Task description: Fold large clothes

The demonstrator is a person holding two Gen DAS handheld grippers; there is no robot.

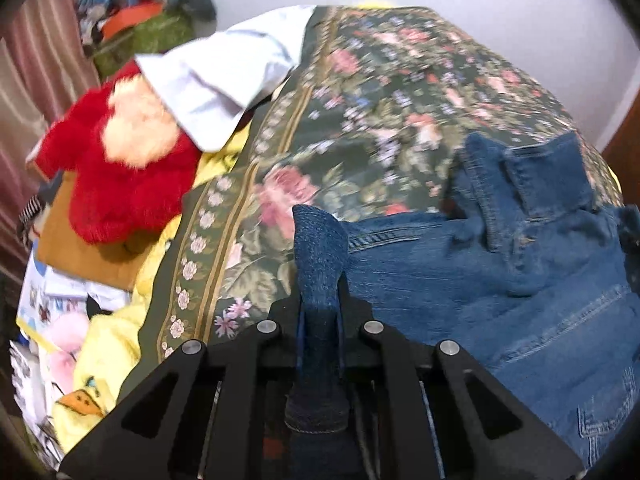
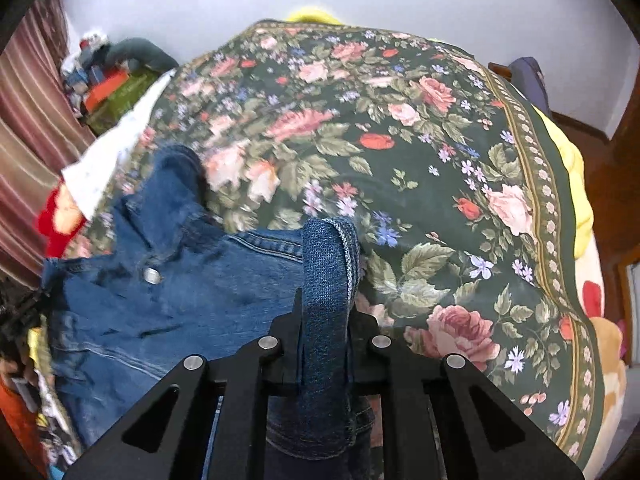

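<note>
A blue denim jacket [image 1: 500, 264] lies on a dark green floral bedspread [image 1: 380, 92], with its collar raised toward the far side. My left gripper [image 1: 320, 300] is shut on a fold of the jacket's left edge, and the cloth bunches up between the fingers. In the right wrist view the same denim jacket [image 2: 168, 292] spreads to the left, a metal button showing near the collar. My right gripper [image 2: 326, 304] is shut on a hemmed fold of the jacket's right edge. The fingertips of both grippers are hidden by the pinched denim.
A red plush toy [image 1: 120, 184] and a white garment [image 1: 224, 76] lie left of the bedspread. Yellow bedding [image 1: 108, 344] and a brown board [image 1: 80, 240] sit beside them. A heap of clutter [image 2: 108, 80] stands by the striped curtain. The floral bedspread [image 2: 420, 140] stretches right of the jacket.
</note>
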